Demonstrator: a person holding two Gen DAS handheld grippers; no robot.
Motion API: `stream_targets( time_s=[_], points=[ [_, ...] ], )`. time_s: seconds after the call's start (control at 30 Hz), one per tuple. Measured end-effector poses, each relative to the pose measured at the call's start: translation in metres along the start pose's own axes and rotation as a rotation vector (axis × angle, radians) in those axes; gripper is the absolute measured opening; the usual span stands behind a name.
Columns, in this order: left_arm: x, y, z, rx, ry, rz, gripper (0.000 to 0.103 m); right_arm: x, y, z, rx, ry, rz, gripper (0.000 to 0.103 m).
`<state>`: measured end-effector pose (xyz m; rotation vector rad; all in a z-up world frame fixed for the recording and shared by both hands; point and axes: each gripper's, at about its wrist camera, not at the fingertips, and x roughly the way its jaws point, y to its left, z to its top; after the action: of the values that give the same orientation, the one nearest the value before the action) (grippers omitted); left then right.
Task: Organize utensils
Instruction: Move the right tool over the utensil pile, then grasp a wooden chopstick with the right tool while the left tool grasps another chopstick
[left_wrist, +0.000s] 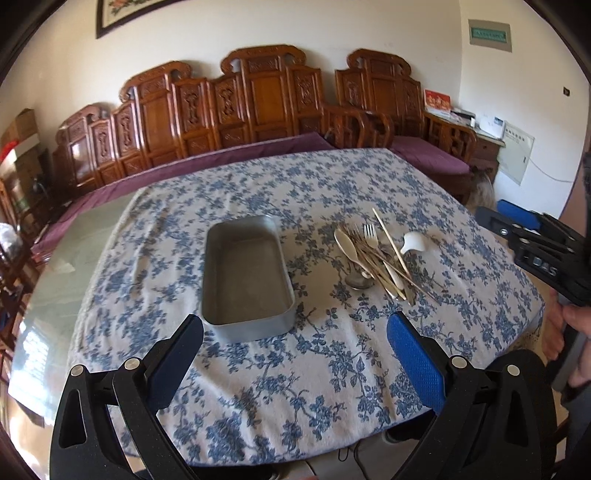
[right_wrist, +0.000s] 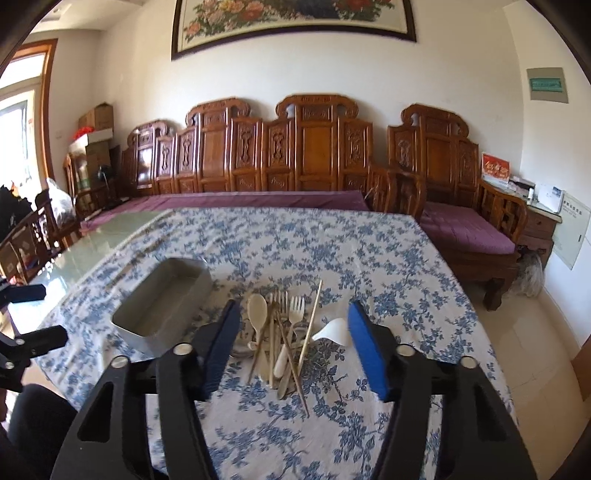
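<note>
A pile of utensils (left_wrist: 380, 258) lies on the blue floral tablecloth (left_wrist: 295, 387): spoons, forks, chopsticks and a white ceramic spoon (left_wrist: 413, 242). An empty grey metal tray (left_wrist: 245, 273) stands to its left. My left gripper (left_wrist: 295, 325) is open and empty, hovering just in front of the tray. My right gripper (right_wrist: 291, 321) is open and empty, held above the near end of the utensil pile (right_wrist: 284, 339), with the white spoon (right_wrist: 332, 330) by its right finger. The tray (right_wrist: 166, 308) shows at its left.
The table's bare glass top (left_wrist: 77, 251) shows at the left beyond the cloth. A carved wooden bench with purple cushions (right_wrist: 258, 201) runs behind the table. A wooden armchair (right_wrist: 461, 221) stands at the right, with a small cabinet (right_wrist: 539, 221) beside it.
</note>
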<state>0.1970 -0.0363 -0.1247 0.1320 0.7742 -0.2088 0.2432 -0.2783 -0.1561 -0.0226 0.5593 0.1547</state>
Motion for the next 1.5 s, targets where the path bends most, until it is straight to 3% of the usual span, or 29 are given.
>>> stream_targets(
  time_s=[0.17,0.33,0.47,0.6,0.87,0.97,1.13,1.33,1.5],
  points=[
    [0.031,-0.005,0.006,0.011,0.034,-0.024,0.096,0.054,-0.008,-0.009,0.002,0.082,0.062,0.037],
    [0.062,-0.007,0.008,-0.01,0.075,-0.042,0.096,0.094,-0.005,-0.022,-0.024,0.16,0.116,0.028],
    [0.078,-0.006,0.005,-0.031,0.095,-0.057,0.096,0.129,-0.008,-0.044,-0.024,0.265,0.139,0.027],
    [0.09,-0.008,0.003,-0.039,0.106,-0.065,0.096,0.139,-0.016,-0.064,0.013,0.334,0.166,0.027],
    [0.106,-0.024,0.003,-0.035,0.128,-0.084,0.089,0.136,-0.017,-0.08,-0.003,0.395,0.197,0.027],
    [0.107,-0.027,0.001,-0.028,0.132,-0.084,0.089,0.135,-0.016,-0.082,-0.016,0.409,0.186,0.023],
    [0.11,-0.028,-0.001,-0.037,0.146,-0.086,0.088,0.133,-0.017,-0.082,-0.02,0.414,0.192,0.007],
    [0.118,-0.031,0.0,-0.034,0.162,-0.082,0.088,0.118,-0.021,-0.07,0.014,0.354,0.254,0.006],
    [0.131,-0.038,0.007,-0.03,0.179,-0.083,0.082,0.102,-0.027,-0.053,0.053,0.266,0.295,0.006]
  ],
)
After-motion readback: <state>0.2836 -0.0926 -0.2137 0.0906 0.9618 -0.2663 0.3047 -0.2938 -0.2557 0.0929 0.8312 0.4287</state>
